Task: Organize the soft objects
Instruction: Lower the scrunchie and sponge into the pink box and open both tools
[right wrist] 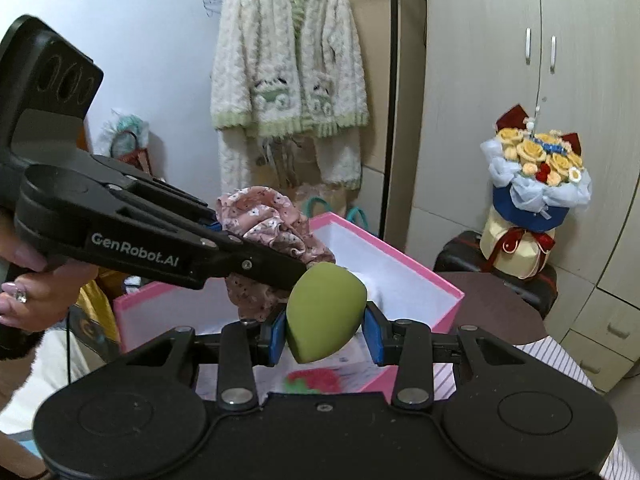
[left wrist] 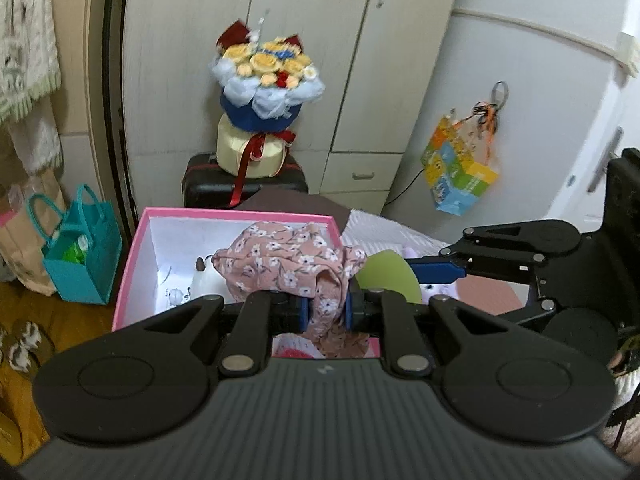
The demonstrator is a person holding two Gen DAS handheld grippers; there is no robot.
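Observation:
My left gripper [left wrist: 326, 312] is shut on a pink floral scrunchie [left wrist: 288, 258], whose fabric bunches above the pads and hangs below them. It hovers over an open pink box [left wrist: 132, 264] with a white inside. My right gripper [right wrist: 326, 334] is shut on a green egg-shaped sponge [right wrist: 324, 312], also above the pink box [right wrist: 404, 256]. In the right wrist view the left gripper reaches in from the left with the scrunchie [right wrist: 264, 220] beside the sponge. The sponge [left wrist: 386, 276] shows to the right in the left wrist view.
Small white items [left wrist: 200, 280] and a red-and-green soft thing [right wrist: 314, 380] lie in the box. A flower bouquet [left wrist: 266, 88] stands on a black suitcase [left wrist: 208, 184] before white wardrobes. A teal bag [left wrist: 82, 248] sits on the floor. A fluffy cardigan [right wrist: 288, 76] hangs on the wall.

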